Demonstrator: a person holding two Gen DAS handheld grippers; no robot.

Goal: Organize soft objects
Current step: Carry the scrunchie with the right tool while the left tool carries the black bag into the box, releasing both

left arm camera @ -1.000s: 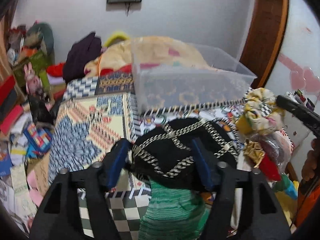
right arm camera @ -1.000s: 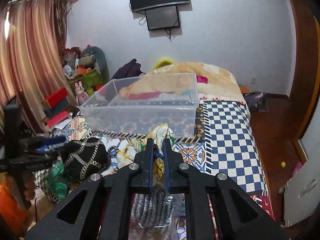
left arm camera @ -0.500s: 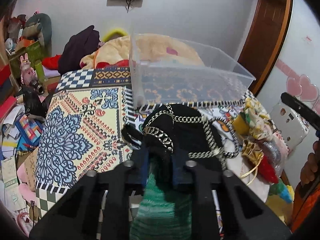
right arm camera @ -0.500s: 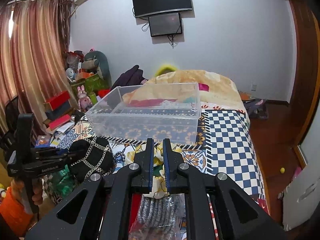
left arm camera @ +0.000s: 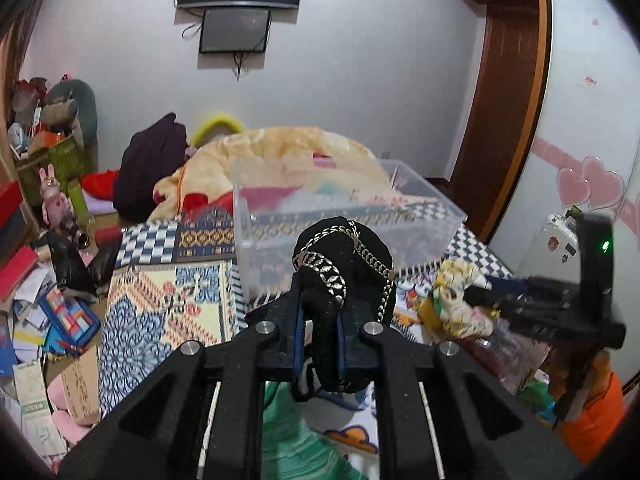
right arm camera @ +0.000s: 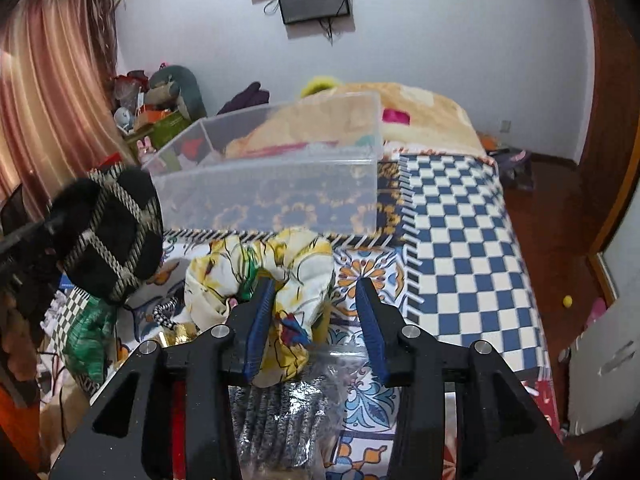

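Observation:
My left gripper (left arm camera: 318,332) is shut on a black soft cap with silver braid (left arm camera: 344,264) and holds it up in front of the clear plastic bin (left arm camera: 416,216). The cap also shows at the left of the right wrist view (right arm camera: 110,228). My right gripper (right arm camera: 314,308) is open, its jaws either side of a yellow floral scrunchie-like cloth (right arm camera: 276,280) that lies on the bed before the bin (right arm camera: 280,188). The right gripper also shows at the right of the left wrist view (left arm camera: 560,304), beside the floral cloth (left arm camera: 456,300).
A green knitted item (right arm camera: 88,332) lies at the left, and a grey knit in a clear bag (right arm camera: 280,408) under my right gripper. A checkered blue-white bedcover (right arm camera: 460,240) spreads to the right. A beige blanket (left arm camera: 280,152) is piled behind the bin. Clutter (left arm camera: 36,300) covers the floor at left.
My left gripper closed on the black cap and lifted it toward the bin. My right gripper opened from shut around the floral cloth.

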